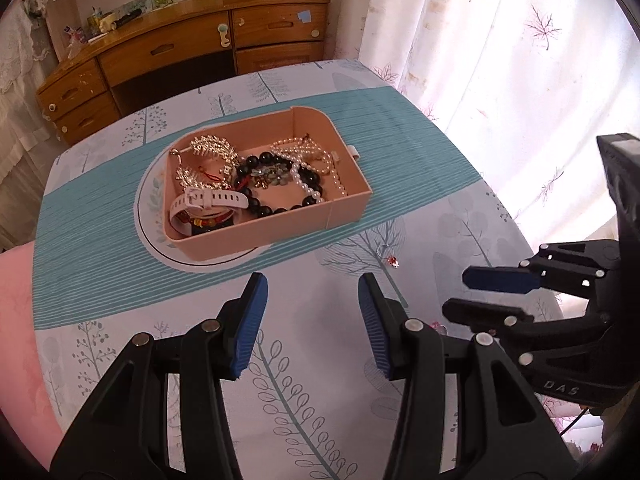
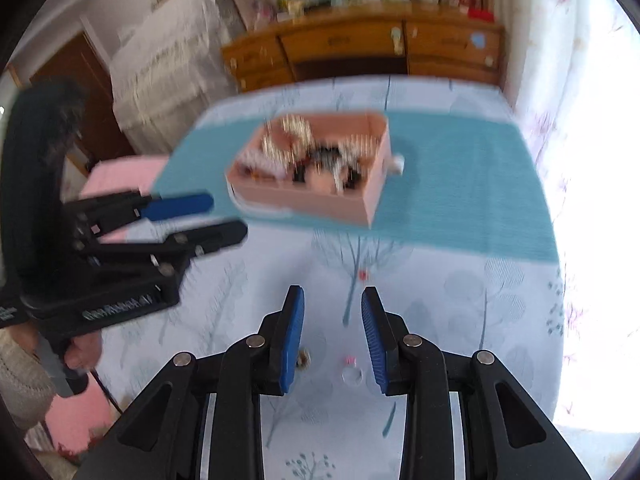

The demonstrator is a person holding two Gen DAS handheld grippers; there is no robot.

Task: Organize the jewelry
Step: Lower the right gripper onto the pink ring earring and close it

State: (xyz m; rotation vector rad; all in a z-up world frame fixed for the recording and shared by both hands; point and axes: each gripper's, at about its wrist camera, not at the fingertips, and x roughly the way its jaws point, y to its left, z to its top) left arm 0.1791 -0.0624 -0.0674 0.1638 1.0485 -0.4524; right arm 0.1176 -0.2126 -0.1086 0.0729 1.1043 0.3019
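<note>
Table (image 1: 120, 216) with tree-print cloth, teal band across it. Pink tray (image 1: 344, 210) sits on the band, over a white ring print. Tray holds the jewelry heap: black beads (image 1: 264, 210), white watch strap (image 1: 208, 200), pearls (image 1: 316, 168), silver leaf pieces (image 1: 210, 146). Left gripper (image 1: 312, 292) near side of tray, jaws apart, nothing between. Right gripper (image 2: 332, 304) beside it, jaws apart, empty. Loose on the cloth: small red bit (image 1: 394, 261) near the tray, clear ring (image 2: 352, 376) and tiny pink bit (image 2: 350, 359) between right jaws; right view blurred.
</note>
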